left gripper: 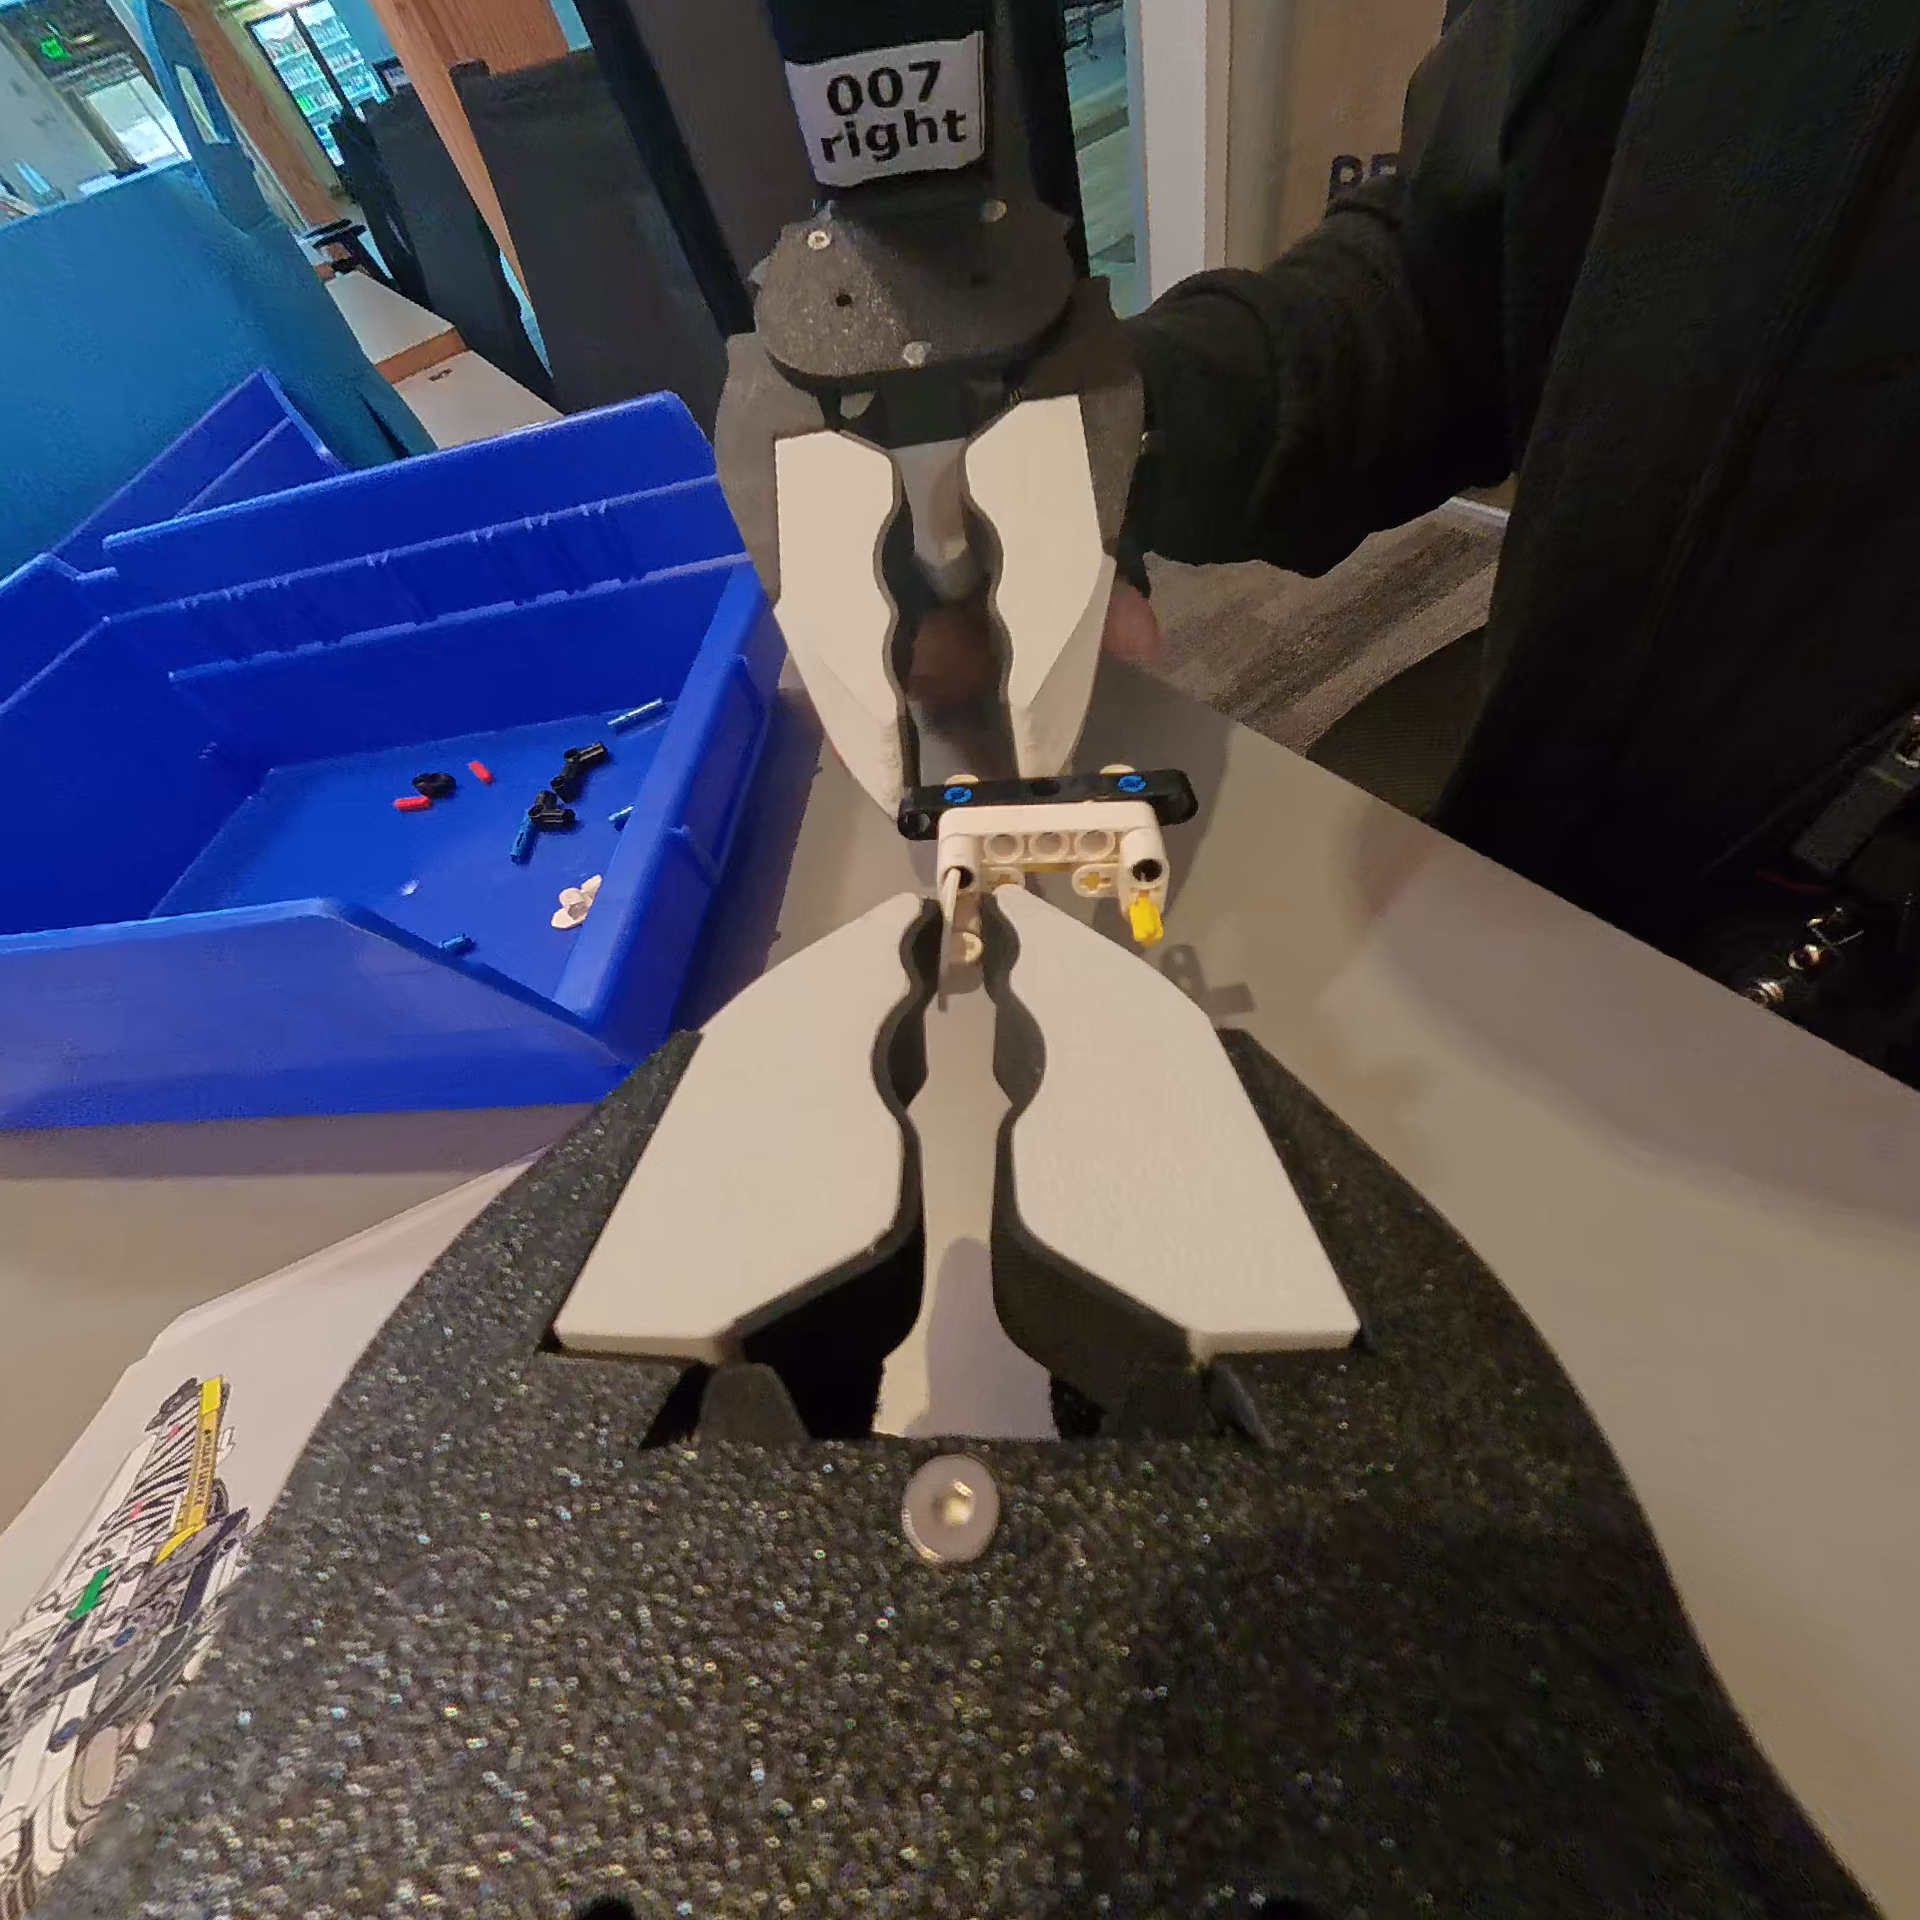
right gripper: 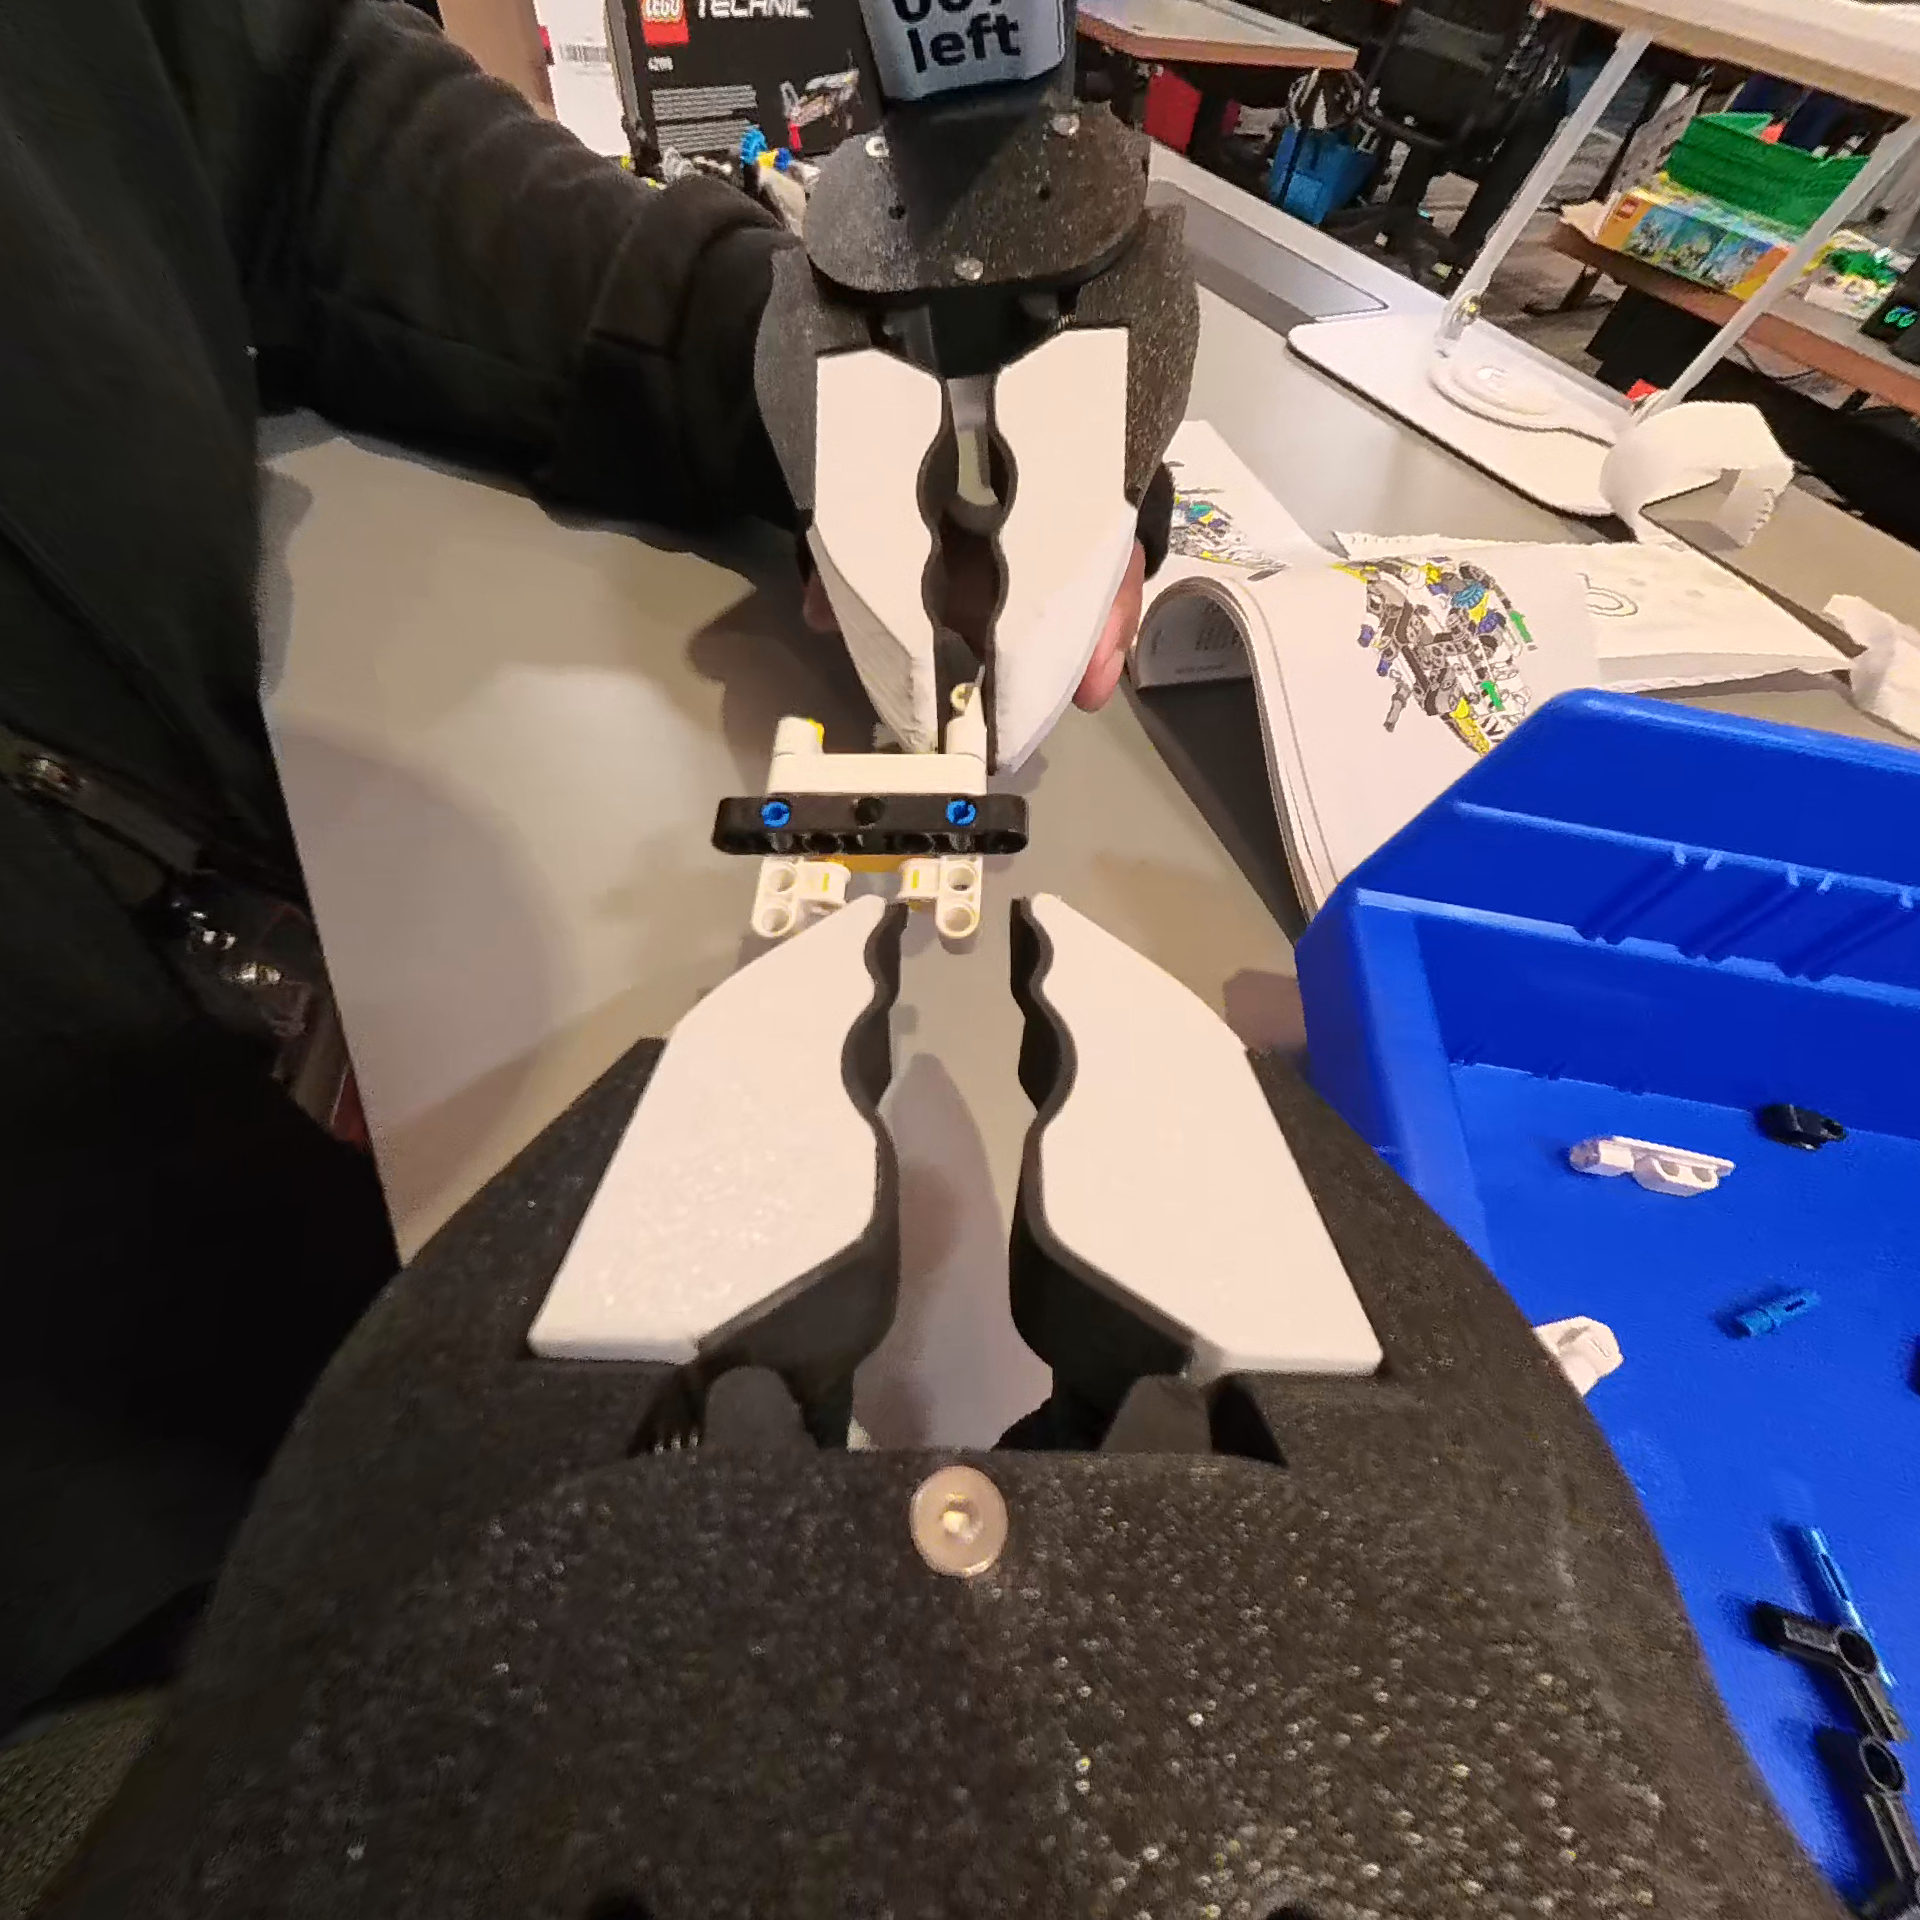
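- I see a smooth grey table [left gripper: 1455, 1039], and my landmark on it is the small toy brick build [left gripper: 1049, 847]: a white frame with a black beam with blue pins across it.
- The brick build sits in the middle of the table, between my two grippers, which face each other over it.
- My left gripper [left gripper: 961, 920] is on one side of the build. Its jaws are narrow and pinch a small white piece that sticks out of the build.
- My right gripper [right gripper: 951, 914] is on the other side of the build. Its jaws stand a little apart. One white bit of the build sits between the tips, and there is a gap by one pad, so they do not squeeze it.
- A little yellow peg [left gripper: 1145, 920] pokes out of the build, on the same side as the left gripper.
- A big blue bin [left gripper: 416, 831] stands just beside the build. Small black, red, blue and white pieces lie on its floor.
- An open picture booklet [right gripper: 1434, 644] lies on the table beyond the bin, away from the build.
- A person in dark sleeves [left gripper: 1351, 416] holds both grippers, on the side of the build away from the bin.
- Far behind the build the room has more tables, a dark toy box [right gripper: 748, 73], a white lamp stand [right gripper: 1496, 384], and green and colourful things [right gripper: 1756, 166].
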{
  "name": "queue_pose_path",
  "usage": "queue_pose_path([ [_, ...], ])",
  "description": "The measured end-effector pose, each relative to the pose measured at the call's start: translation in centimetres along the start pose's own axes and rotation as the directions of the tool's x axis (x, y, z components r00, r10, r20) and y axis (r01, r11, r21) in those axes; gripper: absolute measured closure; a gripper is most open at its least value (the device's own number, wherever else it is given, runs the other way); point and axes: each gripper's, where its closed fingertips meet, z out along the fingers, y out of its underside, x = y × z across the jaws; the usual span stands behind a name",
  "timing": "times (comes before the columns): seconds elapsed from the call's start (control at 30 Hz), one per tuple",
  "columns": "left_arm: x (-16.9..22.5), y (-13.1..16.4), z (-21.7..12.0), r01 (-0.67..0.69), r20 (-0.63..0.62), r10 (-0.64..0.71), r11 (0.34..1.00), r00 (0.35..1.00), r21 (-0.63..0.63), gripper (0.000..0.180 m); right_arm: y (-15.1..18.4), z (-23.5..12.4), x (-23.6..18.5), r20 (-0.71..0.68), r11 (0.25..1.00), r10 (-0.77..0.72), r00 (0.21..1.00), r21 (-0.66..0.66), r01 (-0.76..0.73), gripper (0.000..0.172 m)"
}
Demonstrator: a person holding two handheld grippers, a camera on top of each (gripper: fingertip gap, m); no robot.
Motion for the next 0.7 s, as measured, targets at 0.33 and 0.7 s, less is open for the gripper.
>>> queue_pose_path([
  [0.33,-0.1,0.3,0.2,-0.006,0.008,0.006,1.000,1.000,-0.006,0.171,-0.3,-0.2,0.0,0.035,0.998,0.038,0.999,0.043,-0.040,0.150],
  [0.7,0.5,-0.3,0.0,0.010,-0.015,-0.009,0.999,1.000,0.044,0.171,-0.4,0.5,-0.9,0.086,0.997,0.016,0.996,0.068,-0.022,0.156],
])
